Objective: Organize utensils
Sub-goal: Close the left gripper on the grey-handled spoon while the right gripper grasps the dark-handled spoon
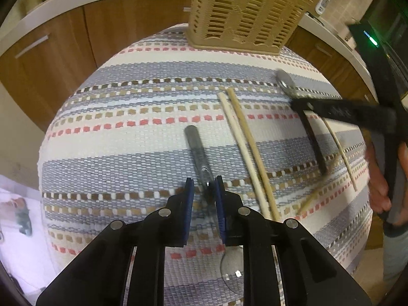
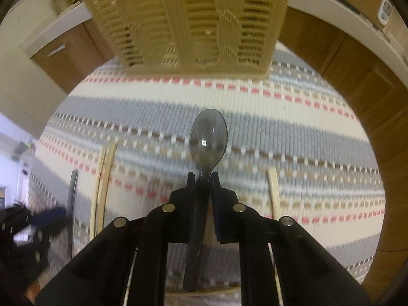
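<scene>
Pick-up step: right gripper (image 2: 204,178) clamps grey spoon (image 2: 208,137), left gripper (image 1: 204,186) clamps second spoon (image 1: 197,150); next, carry to basket (image 2: 188,23) at cloth's far edge.

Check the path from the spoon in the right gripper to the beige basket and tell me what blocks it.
Nothing visible blocks it. The right gripper is shut on the dark spoon, bowl pointing toward the beige basket straight ahead. Only bare striped cloth lies between them; the chopsticks lie off to the side.

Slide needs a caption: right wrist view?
Right gripper clamps grey plastic spoon before beige slotted basket.
</scene>
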A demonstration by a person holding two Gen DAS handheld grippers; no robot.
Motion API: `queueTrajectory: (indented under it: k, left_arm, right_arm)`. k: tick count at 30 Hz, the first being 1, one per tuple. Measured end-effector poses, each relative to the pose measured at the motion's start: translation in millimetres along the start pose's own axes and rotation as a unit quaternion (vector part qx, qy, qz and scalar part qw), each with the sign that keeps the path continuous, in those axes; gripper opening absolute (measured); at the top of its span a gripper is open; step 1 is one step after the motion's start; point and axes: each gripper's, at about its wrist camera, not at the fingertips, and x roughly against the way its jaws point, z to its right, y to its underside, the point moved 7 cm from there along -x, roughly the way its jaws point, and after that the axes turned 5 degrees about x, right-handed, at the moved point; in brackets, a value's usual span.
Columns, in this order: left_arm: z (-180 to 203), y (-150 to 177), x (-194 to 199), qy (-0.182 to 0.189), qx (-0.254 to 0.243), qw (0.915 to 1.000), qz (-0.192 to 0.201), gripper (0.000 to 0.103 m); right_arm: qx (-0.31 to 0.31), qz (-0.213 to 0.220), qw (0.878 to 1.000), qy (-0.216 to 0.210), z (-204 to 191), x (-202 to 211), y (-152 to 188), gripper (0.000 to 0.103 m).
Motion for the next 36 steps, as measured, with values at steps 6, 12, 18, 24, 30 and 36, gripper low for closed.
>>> queueTrajectory:
  k: [6, 12, 18, 24, 30, 36]
  left_arm:
    - [2.5, 0.1, -0.6, 0.006, -0.002, 0.9999, -0.008, 0.023]
    - [10.6, -5.8, -6.2, -0.004, -0.008, 0.9999, -0.010, 0.028]
    - [12.5, -13.1, -9.9, -0.012, -0.009, 0.9997, -0.021, 0.029]
    - [13.7, -28.4, -18.7, -0.018, -0.015, 0.9987, -0.046, 0.029]
    - [23.5, -34.1, -24.6, -0.052, -0.046, 0.9961, -0.054, 0.028]
    - [30.0, -33.0, -26.7, -0.094, -0.067, 0.9922, -0.046, 0.012]
  right_arm:
    - [0.026, -0.015, 0.999, -0.012, 2.3, 10.1, 37.7, 0.011]
    - [0.003, -0.031, 0.998, -0.046, 22.1, 24.0, 64.1, 0.017]
    - [-0.022, -0.010, 0.999, -0.041, 40.6, 35.4, 37.9, 0.055]
    - [-0.012, -0.022, 1.000, -0.012, 31.4, 20.8, 19.3, 0.052]
    - [0.034, -0.017, 0.998, 0.046, 17.4, 11.4, 17.7, 0.034]
    - [0.050, -0.016, 0.998, 0.046, 6.7, 11.2, 17.3, 0.029]
